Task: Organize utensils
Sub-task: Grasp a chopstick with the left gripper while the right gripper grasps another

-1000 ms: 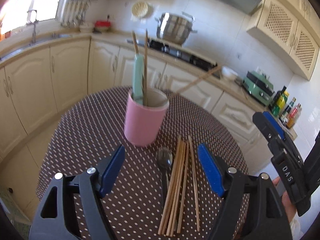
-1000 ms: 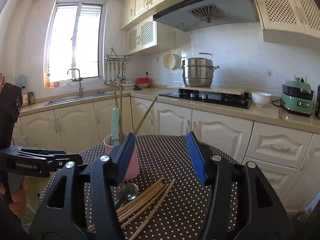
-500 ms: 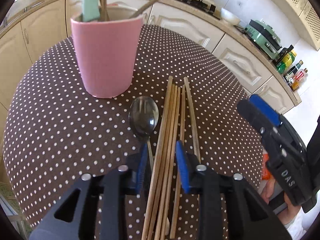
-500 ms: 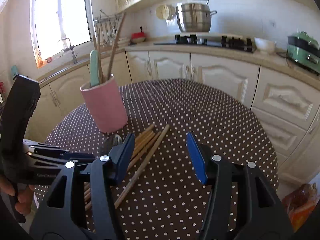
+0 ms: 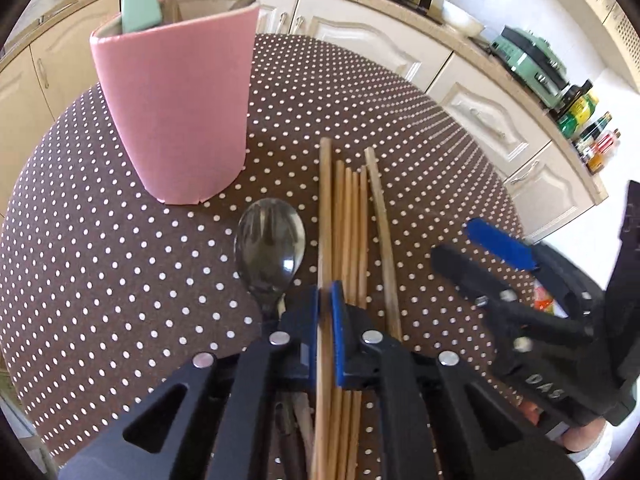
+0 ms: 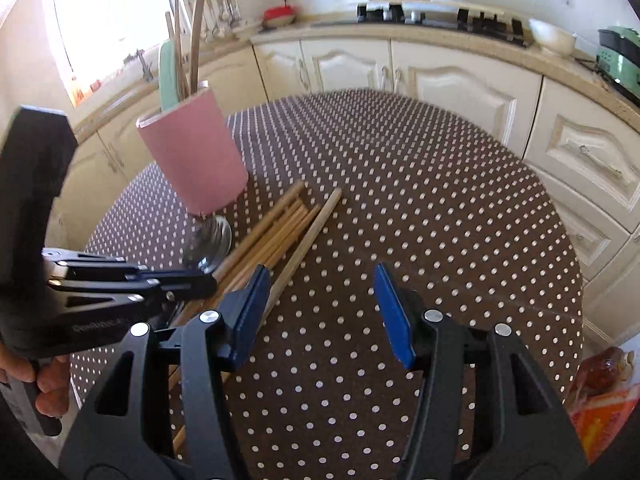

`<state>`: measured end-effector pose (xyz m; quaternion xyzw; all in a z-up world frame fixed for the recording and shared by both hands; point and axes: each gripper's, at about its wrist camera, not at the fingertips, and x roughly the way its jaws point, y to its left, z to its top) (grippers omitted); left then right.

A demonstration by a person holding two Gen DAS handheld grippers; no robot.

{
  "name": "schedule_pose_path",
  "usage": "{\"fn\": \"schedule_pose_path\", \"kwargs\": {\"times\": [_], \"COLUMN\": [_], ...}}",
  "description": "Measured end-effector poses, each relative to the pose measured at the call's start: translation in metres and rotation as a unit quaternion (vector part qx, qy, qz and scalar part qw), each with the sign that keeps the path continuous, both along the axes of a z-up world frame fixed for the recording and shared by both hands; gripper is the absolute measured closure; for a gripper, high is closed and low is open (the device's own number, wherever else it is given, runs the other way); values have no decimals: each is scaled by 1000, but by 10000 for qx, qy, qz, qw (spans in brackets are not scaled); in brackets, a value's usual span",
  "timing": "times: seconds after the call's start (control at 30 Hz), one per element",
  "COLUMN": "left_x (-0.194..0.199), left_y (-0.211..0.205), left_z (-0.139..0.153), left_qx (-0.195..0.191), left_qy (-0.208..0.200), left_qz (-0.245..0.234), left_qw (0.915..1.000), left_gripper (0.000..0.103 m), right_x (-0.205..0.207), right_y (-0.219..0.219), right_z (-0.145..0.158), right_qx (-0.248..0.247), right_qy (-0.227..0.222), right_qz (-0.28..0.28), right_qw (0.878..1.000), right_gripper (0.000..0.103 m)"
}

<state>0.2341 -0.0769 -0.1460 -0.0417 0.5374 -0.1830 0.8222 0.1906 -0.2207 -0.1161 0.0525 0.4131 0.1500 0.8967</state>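
In the lower middle of the left wrist view the left tool (image 5: 325, 334) has its blue pads pressed together on one long pale wooden chopstick (image 5: 325, 216), the leftmost of a loose bundle of thin wooden chopsticks (image 5: 352, 220) lying side by side on the round worktop under a brown white-dotted cloth (image 5: 100, 264). Just left of the bundle lies a shiny steel spoon (image 5: 270, 248), bowl up, its handle running under the tool. The tall pink cylindrical holder (image 5: 180, 108) stands in the upper left of that frame, close behind the spoon, with a mint-green handle and a few sticks already upright in it. In the right wrist view the right tool (image 6: 320, 316) hangs in the lower middle with its pads well apart and nothing between them, beside the outermost stick. The chopstick looks light, stiff and smooth, so it should lift easily but may pivot or slide in a pinch taken so far along its length; a grip nearer its balance point would probably steady it. The spoon seems heavier and slicker, best taken by its narrow handle. The holder looks light enough to tip if nudged.
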Motion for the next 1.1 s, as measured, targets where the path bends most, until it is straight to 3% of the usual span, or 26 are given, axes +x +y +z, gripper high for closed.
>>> {"fn": "schedule_pose_path", "kwargs": {"times": [0.3, 0.4, 0.53, 0.67, 0.83, 1.1], "left_x": [-29, -42, -61, -75, -70, -39], "left_y": [15, 24, 39, 69, 93, 96], "left_z": [23, 27, 25, 22, 12, 4], "left_qx": [-295, -305, -259, -259, -96, 477], "left_qy": [-455, -543, -543, -544, -299, 72], "left_qz": [57, 77, 121, 450, 940, 1046], "left_qw": [9985, 9980, 9981, 9972, 9951, 9933], "left_gripper": [97, 97, 97, 97, 97, 96], "right_x": [13, 16, 17, 22, 28, 39], "right_y": [26, 39, 41, 30, 22, 24], "right_z": [-15, -22, -20, -17, -17, -16], "right_qx": [-371, -787, -1021, -1008, -965, -918], "right_qy": [526, 660, 787, 1070, 1300, 1421], "right_qz": [246, 309, 428, 531, 618, 600], "right_qw": [9976, 9942, 9907, 9877, 9849, 9838], "right_gripper": [49, 51, 74, 88, 89, 90]}}
